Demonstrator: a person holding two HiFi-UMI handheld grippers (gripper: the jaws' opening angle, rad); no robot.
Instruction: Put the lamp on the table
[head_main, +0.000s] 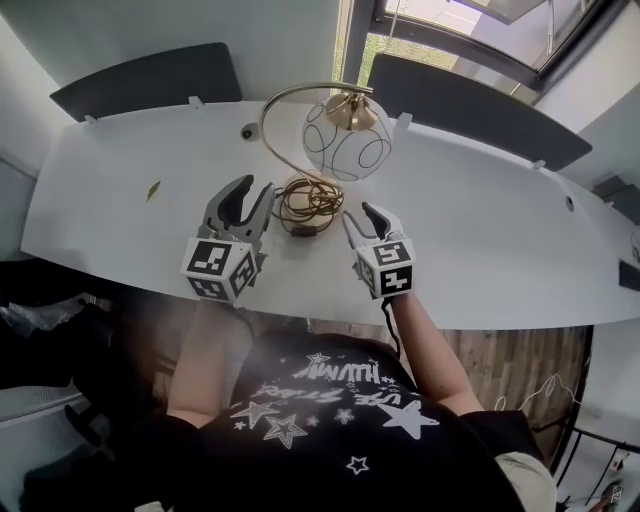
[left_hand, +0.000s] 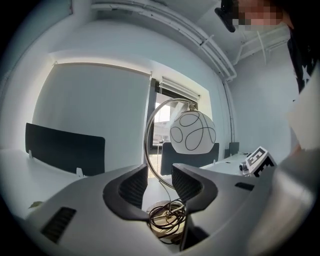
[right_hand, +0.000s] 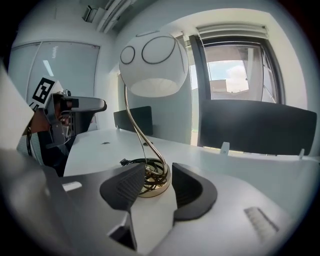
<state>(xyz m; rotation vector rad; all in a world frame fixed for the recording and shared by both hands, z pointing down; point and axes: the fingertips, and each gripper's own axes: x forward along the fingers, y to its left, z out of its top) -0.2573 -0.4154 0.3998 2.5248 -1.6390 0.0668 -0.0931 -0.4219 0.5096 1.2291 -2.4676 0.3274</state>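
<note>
Left gripper (head_main: 252, 196) and right gripper (head_main: 362, 216) both gape open, gripping nothing, on either side of the lamp (head_main: 345, 135), which stands upright on the white table (head_main: 480, 230). Its globe shade looks like glass (fragile, and top-heavy on the thin curved stem (head_main: 268, 110)). The safest hold is probably the rigid brass base (head_main: 300, 188), under the coiled cord (head_main: 318, 203). No containers appear.

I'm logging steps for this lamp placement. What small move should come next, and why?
Probably draw both grippers straight back. The lamp stands upright on the table, and the left gripper and right gripper are open beside its base, holding nothing.
</note>
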